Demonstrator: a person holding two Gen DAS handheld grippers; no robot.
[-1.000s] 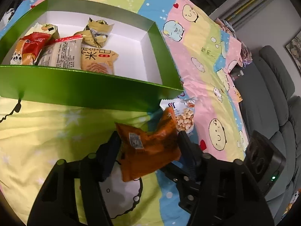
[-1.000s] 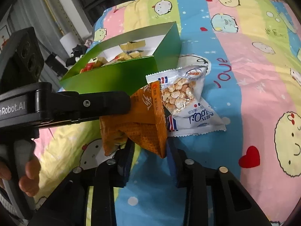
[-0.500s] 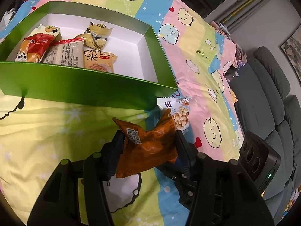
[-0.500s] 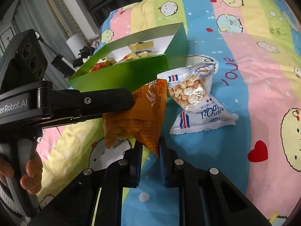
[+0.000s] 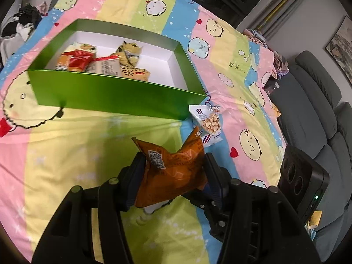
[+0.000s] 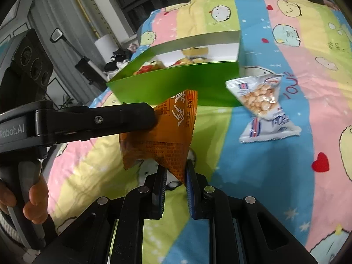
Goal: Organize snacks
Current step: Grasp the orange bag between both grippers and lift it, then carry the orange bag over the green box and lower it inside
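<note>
From where I stand, the green box (image 5: 114, 96) sits far left on the cartoon bedspread (image 5: 72, 145), several wrapped snacks lying toward its left end and bare white floor at its right. Near the middle, the orange snack packet (image 5: 173, 176) hangs in the air above the bed, the left claw (image 5: 173, 171) clenched on its puffed body. It looks light and crinkly, a soft foil pillow that gives under pressure and probably holds something brittle, so a gentle squeeze across the belly or a pinch on a flat sealed edge seems wisest; the glossy film could slip. The right claw (image 6: 175, 176) has its blue pads closed to a narrow slit around the packet's lower corner, though I cannot tell whether they actually bite it. Further right, a white peanut bag (image 5: 208, 123) lies on the bed just beside the box's near right corner. The left wrist view shows the box's contents and the packet's code label; the right wrist view instead shows the packet's printed face, that lower corner, and the person's fingers (image 6: 33, 202) on the left handle.
</note>
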